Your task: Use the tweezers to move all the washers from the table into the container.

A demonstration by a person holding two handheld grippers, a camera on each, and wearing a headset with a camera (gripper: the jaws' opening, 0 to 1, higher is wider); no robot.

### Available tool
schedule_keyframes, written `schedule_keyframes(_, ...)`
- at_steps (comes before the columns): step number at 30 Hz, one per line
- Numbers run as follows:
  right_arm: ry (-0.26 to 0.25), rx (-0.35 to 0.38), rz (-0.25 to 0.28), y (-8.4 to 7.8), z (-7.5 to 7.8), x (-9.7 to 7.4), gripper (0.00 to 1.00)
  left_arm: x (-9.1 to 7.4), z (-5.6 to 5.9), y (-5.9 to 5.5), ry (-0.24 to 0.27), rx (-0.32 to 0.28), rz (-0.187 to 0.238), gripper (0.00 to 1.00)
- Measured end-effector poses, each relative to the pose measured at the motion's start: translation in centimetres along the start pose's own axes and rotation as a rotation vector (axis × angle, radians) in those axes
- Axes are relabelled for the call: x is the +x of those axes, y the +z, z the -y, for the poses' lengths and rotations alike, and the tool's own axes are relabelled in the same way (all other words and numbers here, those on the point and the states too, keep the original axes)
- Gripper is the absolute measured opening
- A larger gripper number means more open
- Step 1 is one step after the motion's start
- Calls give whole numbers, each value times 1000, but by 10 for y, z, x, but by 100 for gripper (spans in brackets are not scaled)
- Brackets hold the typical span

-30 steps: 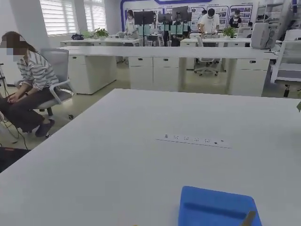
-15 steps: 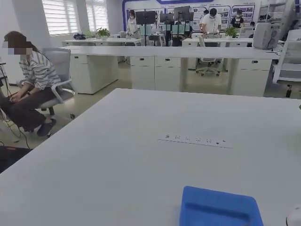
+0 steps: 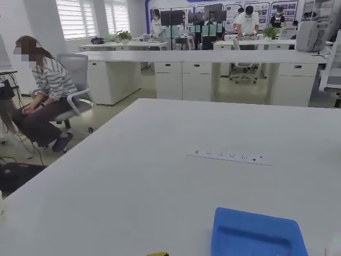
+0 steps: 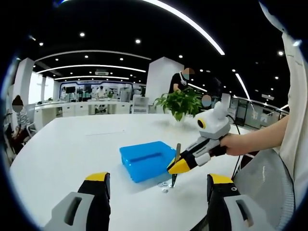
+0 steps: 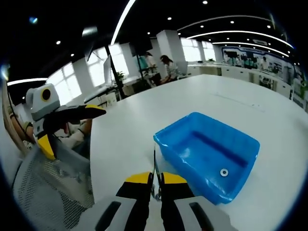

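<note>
Right gripper view has the right tongs [image 5: 155, 179] pinched nearly shut on the tweezers [image 5: 154, 161], which point down beside the blue container [image 5: 190, 168], where one washer [image 5: 224, 172] lies. Left gripper view shows loose washers [image 4: 164, 188] on the desk [image 4: 72, 144] just beside it. The left tongs [image 4: 159, 178] hang wide open and empty, likely clear of the work.

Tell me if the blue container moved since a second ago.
No. The blue container keeps its place relative to the power strip; only the camera shifted.
</note>
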State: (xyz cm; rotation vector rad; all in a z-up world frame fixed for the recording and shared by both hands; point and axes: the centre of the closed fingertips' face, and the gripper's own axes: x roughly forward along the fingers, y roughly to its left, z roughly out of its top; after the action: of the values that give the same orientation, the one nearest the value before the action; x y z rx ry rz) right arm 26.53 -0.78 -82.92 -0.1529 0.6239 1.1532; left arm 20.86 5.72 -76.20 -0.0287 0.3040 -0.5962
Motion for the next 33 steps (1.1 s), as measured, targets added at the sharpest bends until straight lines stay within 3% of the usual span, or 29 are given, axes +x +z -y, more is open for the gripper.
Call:
schedule_keyframes(3,-4,-64,-12,0,-3,1,4,1,1,-5,3,27,-30,83)
schedule_keyframes(8,-26,-136,-40,-3,-8,2,3,1,0,-7,7,53,-42,84)
schedule_keyframes(16,-64,-101,-43,-6,-5,-4,3,3,2,-9,-4,80,-50,86)
schedule_keyframes(19,-88,-6,-10,-5,2,-5,3,3,4,-4,-15,89,-27,85)
schedule_keyframes(23,-96,33,-12,-9,7,-7,3,3,0,-5,0,93,-26,86)
schedule_keyframes(33,-106,35,-29,-21,4,-12,3,2,3,-5,2,125,-34,87)
